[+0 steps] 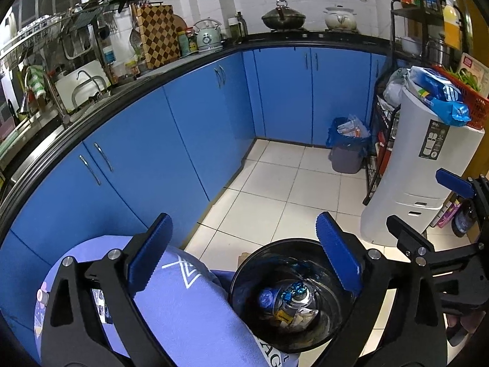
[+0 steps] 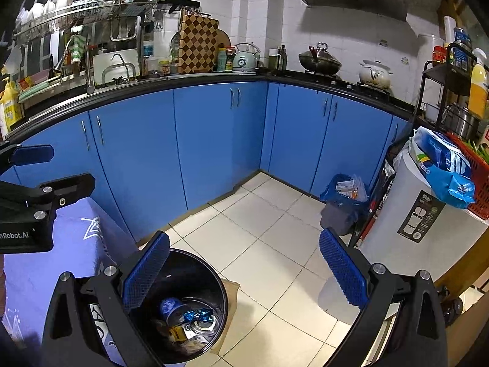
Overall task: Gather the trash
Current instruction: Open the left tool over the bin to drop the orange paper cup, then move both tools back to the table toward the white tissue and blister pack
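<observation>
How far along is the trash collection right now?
Done: the black bin already holds wrappers and a blue crumpled piece. In hand: nothing; the left gripper and right gripper are open and empty. Left: no loose trash shows; the grey bin is overfull.

Our left gripper [image 1: 247, 257] over the black bin [image 1: 244, 275]

We see its blue pads spread wide, nothing between them; wrappers [image 1: 293, 305] lie inside the bin beside a purple cloth [image 1: 189, 305].

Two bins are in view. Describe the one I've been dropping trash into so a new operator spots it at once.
Start from the purple tablecloth at the near left. Right beside it on the tiled floor stands the black bin, round and open, holding a crumpled blue wrapper. The grey bin in the far corner has a blue liner.
</observation>
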Available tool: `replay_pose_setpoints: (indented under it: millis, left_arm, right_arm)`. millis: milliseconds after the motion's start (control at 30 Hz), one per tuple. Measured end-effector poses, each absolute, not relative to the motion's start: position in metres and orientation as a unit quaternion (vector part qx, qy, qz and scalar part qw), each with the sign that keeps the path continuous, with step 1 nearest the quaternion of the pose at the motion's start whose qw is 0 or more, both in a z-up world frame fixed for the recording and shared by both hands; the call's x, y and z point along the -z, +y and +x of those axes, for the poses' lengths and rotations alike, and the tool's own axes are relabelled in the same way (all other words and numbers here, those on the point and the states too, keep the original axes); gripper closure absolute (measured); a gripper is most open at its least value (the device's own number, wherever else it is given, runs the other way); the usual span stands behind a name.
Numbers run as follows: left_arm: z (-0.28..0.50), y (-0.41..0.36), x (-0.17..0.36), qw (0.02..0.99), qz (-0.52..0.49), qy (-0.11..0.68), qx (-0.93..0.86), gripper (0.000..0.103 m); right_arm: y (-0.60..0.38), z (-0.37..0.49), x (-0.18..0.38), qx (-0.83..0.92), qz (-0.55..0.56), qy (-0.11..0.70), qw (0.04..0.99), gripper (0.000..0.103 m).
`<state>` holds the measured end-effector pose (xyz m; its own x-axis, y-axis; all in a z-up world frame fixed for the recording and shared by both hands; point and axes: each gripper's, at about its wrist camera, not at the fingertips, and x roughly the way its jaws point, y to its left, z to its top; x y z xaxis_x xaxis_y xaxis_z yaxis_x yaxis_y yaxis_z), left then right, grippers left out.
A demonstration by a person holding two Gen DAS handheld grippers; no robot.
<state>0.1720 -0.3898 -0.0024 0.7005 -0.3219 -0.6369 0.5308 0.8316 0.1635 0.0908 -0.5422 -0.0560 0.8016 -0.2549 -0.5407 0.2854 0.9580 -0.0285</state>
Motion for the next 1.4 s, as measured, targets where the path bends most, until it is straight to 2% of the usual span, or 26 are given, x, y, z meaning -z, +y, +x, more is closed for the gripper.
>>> replay_pose_setpoints:
  millis: [267, 633, 1133, 1400]
  left_arm:
    - [0.174, -0.353, -0.001, 0.913, 0.152, 0.312, 0.213, 0.009]
    - [0.166, -0.239, 0.001, 0.928, 0.113, 0.326, 0.142, 0.009]
    - [0.146, -0.074, 0.029, 0.931, 0.065, 0.357, 0.038, 0.009]
    - [0.142, -0.004, 0.072, 0.915, 0.039, 0.403, -0.001, 0.009]
  right_arm:
    - [-0.512, 0.098, 0.044, 0.119, 0.012, 0.278, 0.953, 0.007]
    - [-0.414, 0.115, 0.032, 0.022, -0.017, 0.288, 0.957, 0.007]
    - [-0.246, 0.141, 0.039, -0.109, -0.083, 0.308, 0.941, 0.007]
    - [-0.194, 0.161, 0.065, -0.145, -0.098, 0.338, 0.925, 0.007]
